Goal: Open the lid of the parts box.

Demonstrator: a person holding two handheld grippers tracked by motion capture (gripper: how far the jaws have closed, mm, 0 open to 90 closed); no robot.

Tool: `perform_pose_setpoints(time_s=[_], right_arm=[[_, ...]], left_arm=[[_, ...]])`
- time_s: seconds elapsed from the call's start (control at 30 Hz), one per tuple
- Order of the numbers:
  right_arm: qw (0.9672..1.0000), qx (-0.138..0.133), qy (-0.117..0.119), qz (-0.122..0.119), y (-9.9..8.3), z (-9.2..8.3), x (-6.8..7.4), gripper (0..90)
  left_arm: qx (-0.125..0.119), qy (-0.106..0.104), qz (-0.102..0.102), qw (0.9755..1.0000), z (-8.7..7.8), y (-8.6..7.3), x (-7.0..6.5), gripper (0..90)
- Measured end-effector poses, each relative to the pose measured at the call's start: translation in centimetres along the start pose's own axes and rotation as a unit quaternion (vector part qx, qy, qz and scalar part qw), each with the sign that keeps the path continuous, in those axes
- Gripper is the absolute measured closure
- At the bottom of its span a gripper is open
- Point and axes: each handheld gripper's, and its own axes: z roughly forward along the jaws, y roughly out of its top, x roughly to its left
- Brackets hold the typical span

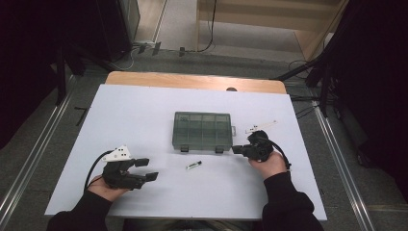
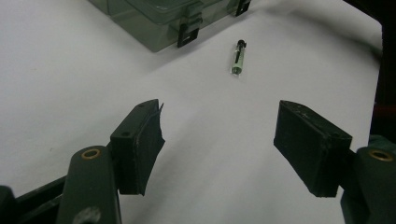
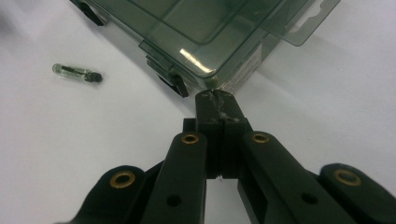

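- Smoke-grey plastic, see-through: the compartment box (image 1: 202, 131) lies lid down on the white table sheet (image 1: 144, 115), its two black latches facing me.
- My right gripper (image 1: 236, 149) has its jaws pressed together with nothing between them; the closed tip sits right at the box's near right corner, though I cannot tell whether it touches.
- My left gripper (image 1: 146, 169) rests low on the sheet, well apart from the box, its jaws spread wide around bare sheet.
- Between my two grippers, just in front of the box, a small clear tube with a black end (image 1: 193, 164) lies flat, touched by neither.
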Motion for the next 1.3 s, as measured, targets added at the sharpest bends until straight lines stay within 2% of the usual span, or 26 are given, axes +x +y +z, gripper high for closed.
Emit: perform_pose_setpoints(time_s=[1.3], right_arm=[[0.9994,-0.034,0.004,-0.006,0.35,-0.89,0.44,90.0]], left_arm=[[0.001,0.001,-0.002,1.0,0.03,-0.02,0.01,32.1]])
